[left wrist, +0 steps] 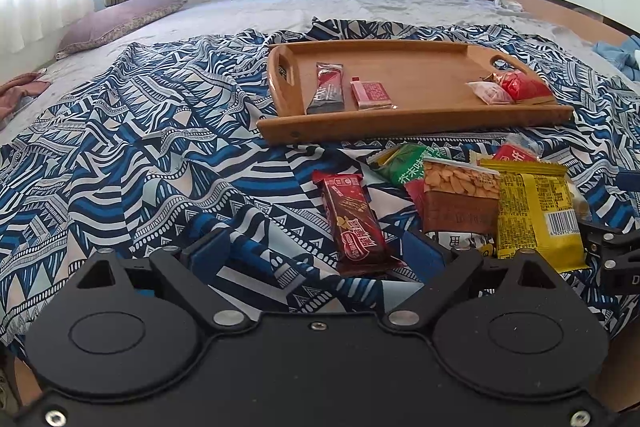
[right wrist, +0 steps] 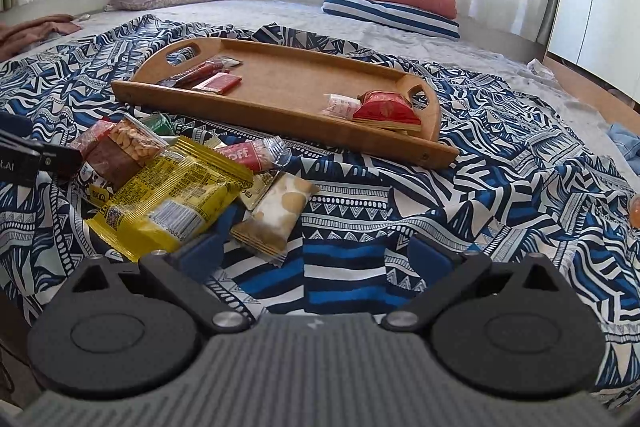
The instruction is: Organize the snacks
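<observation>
Bedding comes first: a patterned blue cloth (left wrist: 140, 147) is spread over the bed, and all items rest on it. Left gripper (left wrist: 320, 251) hovers low over the cloth with its fingers wide apart and nothing between them. A dark red bar (left wrist: 354, 223) lies on the cloth just ahead of the gripper, nearer its right finger, one end reaching between the fingertips without visible contact. Beyond it a wooden tray (left wrist: 416, 125) sits flat on the cloth. On the tray's left half lie a dark stick packet (left wrist: 327, 89) and, just beside it, a small pink packet (left wrist: 370, 94). At the tray's right end a white sachet (left wrist: 490, 93) touches a red packet (left wrist: 524, 87). Right of the bar, a loose pile of snacks lies before the tray: a green packet (left wrist: 404, 161), a peanut packet (left wrist: 462, 193) and a yellow packet (left wrist: 538, 215), overlapping one another. In the right wrist view a cookie packet (right wrist: 276, 215) lies at the pile's right edge. Right gripper (right wrist: 316, 255) is held low just beside that pile, fingers wide, gripping nothing; the cookie packet's end lies just ahead of its left finger.
</observation>
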`<state>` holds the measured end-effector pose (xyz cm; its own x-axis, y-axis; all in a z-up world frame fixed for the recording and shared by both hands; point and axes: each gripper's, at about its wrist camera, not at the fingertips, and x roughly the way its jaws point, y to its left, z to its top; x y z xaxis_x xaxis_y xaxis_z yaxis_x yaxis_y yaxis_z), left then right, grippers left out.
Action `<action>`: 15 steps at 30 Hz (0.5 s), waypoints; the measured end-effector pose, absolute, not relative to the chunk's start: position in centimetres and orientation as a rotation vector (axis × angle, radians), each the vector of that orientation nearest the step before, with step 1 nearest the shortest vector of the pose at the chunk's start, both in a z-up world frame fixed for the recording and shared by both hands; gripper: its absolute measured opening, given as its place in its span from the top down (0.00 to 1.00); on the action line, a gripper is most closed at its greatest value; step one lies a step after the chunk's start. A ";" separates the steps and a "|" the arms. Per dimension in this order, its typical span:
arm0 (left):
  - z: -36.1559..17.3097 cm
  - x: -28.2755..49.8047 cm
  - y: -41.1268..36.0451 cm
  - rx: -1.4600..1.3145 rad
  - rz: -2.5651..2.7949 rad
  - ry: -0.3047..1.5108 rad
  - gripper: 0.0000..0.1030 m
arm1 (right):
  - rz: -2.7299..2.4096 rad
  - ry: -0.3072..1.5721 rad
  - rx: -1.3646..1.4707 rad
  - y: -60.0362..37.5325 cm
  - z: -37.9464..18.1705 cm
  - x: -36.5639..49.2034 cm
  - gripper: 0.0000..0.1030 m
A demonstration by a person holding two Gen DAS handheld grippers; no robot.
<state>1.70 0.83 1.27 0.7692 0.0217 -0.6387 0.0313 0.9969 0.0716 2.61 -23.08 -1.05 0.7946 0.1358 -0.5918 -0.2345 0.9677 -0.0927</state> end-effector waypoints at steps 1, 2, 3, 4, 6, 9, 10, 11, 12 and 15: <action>1.2 1.7 0.7 0.086 -0.006 0.691 0.13 | 0.199 0.624 -0.157 -23.0 -1.1 2.7 0.00; 1.1 1.6 0.5 0.094 -0.007 0.688 0.14 | 0.198 0.625 -0.152 -22.8 -1.2 2.7 0.00; 1.1 1.6 0.3 0.102 -0.007 0.686 0.16 | 0.196 0.626 -0.148 -22.7 -1.2 2.8 0.00; 1.0 1.6 0.2 0.108 -0.006 0.684 0.18 | 0.195 0.626 -0.144 -22.6 -1.3 2.9 0.00; 0.9 1.6 0.0 0.116 -0.008 0.681 0.20 | 0.193 0.627 -0.133 -22.6 -1.4 3.0 0.00; 0.9 1.7 0.0 0.108 -0.014 0.681 0.25 | 0.190 0.633 -0.114 -22.5 -1.5 3.1 0.00; 1.0 1.7 0.0 0.105 -0.017 0.680 0.27 | 0.189 0.634 -0.108 -22.6 -1.6 3.2 0.00; 1.0 1.7 0.0 0.103 -0.021 0.678 0.28 | 0.188 0.635 -0.103 -22.6 -1.6 3.2 0.00; 1.0 1.7 0.0 0.103 -0.024 0.676 0.30 | 0.188 0.636 -0.100 -22.6 -1.6 3.2 0.00; 1.1 2.0 -0.1 0.106 -0.029 0.674 0.35 | 0.188 0.636 -0.096 -22.5 -1.7 3.3 0.00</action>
<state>1.96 -0.10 1.08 0.7813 0.0076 -0.6241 0.0611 0.9942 0.0885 3.32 -22.49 -1.72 0.7881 0.1443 -0.5983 -0.2034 0.9786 -0.0319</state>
